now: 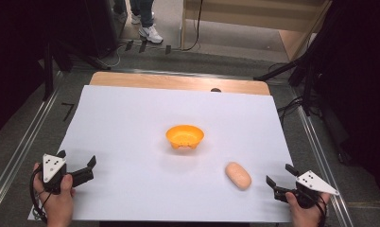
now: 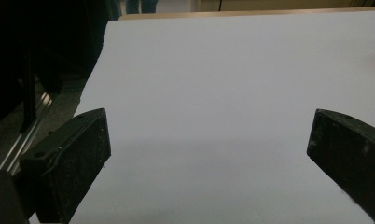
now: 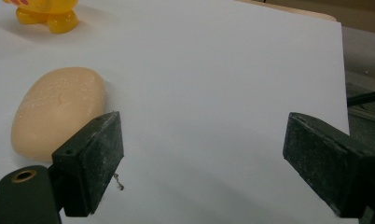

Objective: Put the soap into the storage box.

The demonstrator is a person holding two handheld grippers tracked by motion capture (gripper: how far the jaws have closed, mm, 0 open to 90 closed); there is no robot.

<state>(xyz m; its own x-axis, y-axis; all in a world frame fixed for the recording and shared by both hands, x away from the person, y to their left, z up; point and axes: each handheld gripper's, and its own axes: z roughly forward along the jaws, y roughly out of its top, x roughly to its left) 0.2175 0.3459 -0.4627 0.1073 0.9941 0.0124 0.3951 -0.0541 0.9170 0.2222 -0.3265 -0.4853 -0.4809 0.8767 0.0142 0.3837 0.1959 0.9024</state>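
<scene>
An orange bowl (image 1: 185,136) on small feet stands in the middle of the white sheet (image 1: 145,113); its feet show at the top left of the right gripper view (image 3: 48,16). A pale bread roll (image 1: 238,175) lies on the sheet to the bowl's right and nearer me, and sits left of the jaws in the right gripper view (image 3: 59,109). My right gripper (image 1: 281,176) is open at the sheet's near right corner, beside the roll, with nothing between its jaws (image 3: 202,161). My left gripper (image 1: 78,160) is open at the near left, over bare sheet (image 2: 209,144).
The sheet covers a wooden table (image 1: 178,81) whose far edge shows bare. Metal rails (image 1: 18,151) run along both sides on the floor. A person's feet in sneakers (image 1: 148,28) stand beyond the table, next to a wooden frame (image 1: 254,21).
</scene>
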